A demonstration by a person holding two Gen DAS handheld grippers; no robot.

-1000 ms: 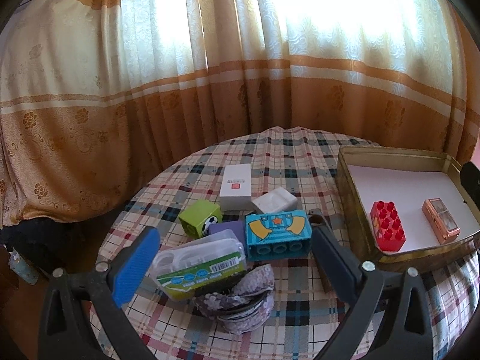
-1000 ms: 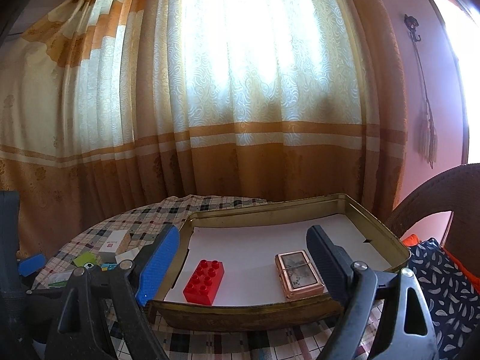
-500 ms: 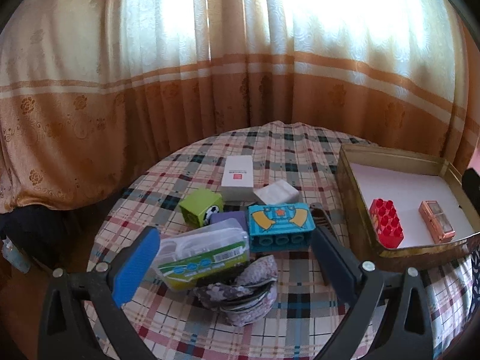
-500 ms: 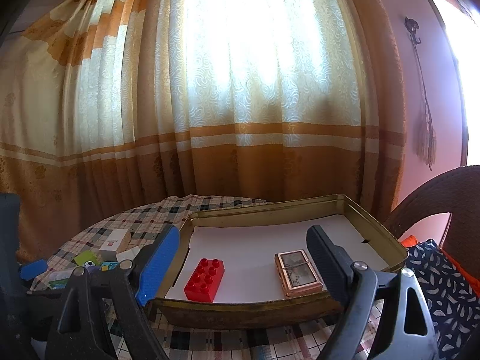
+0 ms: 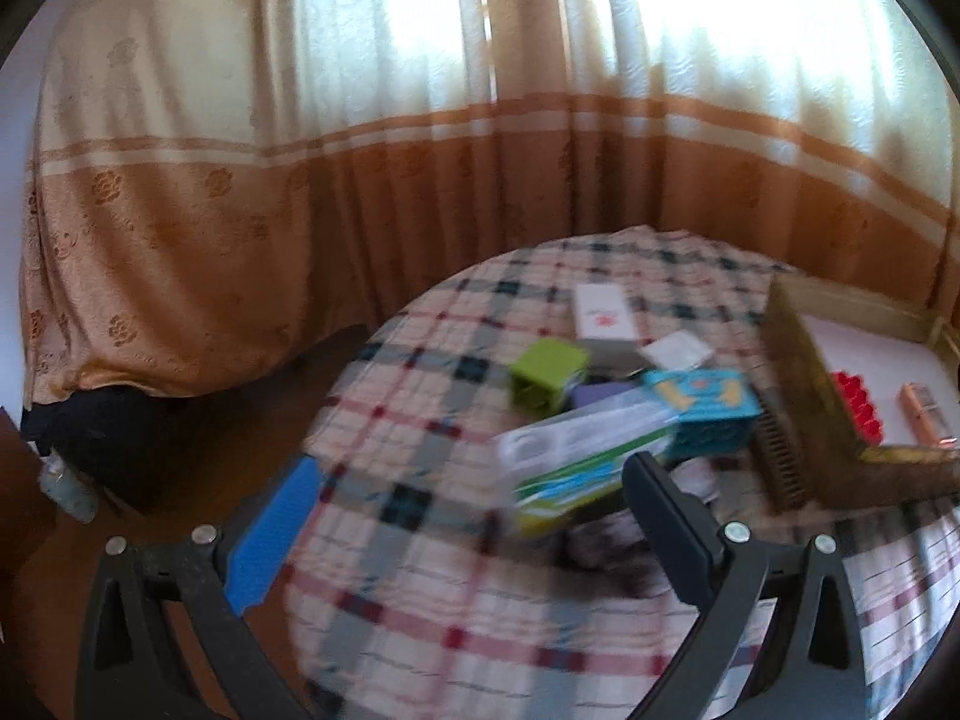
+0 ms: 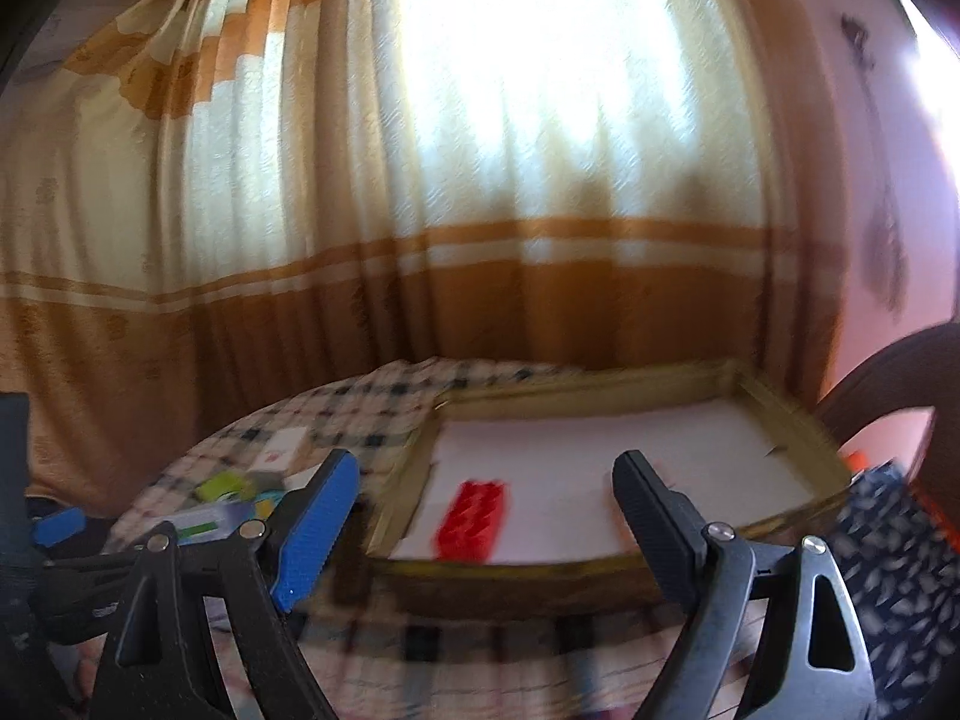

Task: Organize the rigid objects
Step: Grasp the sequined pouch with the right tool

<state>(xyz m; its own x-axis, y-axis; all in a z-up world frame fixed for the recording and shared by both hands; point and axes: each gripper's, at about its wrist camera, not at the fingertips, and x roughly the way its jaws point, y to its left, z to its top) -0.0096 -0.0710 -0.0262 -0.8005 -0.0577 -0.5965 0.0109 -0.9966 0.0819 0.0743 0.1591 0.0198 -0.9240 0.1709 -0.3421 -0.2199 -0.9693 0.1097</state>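
A pile of objects lies on the plaid table (image 5: 456,588): a clear plastic case with a green label (image 5: 576,462), a blue toy block (image 5: 702,414), a green cube (image 5: 546,375), a white box (image 5: 603,315) and a small white box (image 5: 675,351). A gold tin tray (image 5: 798,372) at the right holds a red brick (image 5: 858,408) and a copper case (image 5: 924,414). My left gripper (image 5: 468,528) is open and empty, left of the pile. My right gripper (image 6: 480,510) is open and empty in front of the tray (image 6: 408,480), where the red brick (image 6: 474,519) shows.
A dark sequined pouch (image 5: 606,546) lies under the plastic case. A brown comb (image 5: 780,468) lies beside the tray wall. Orange curtains (image 5: 360,180) hang behind the round table. A patterned dark cloth (image 6: 888,546) and a wooden chair back (image 6: 888,360) are at the right.
Both views are now blurred by motion. My left gripper has swung left, so the pile sits right of its fingers. My right gripper has shifted right a little; both stay open.
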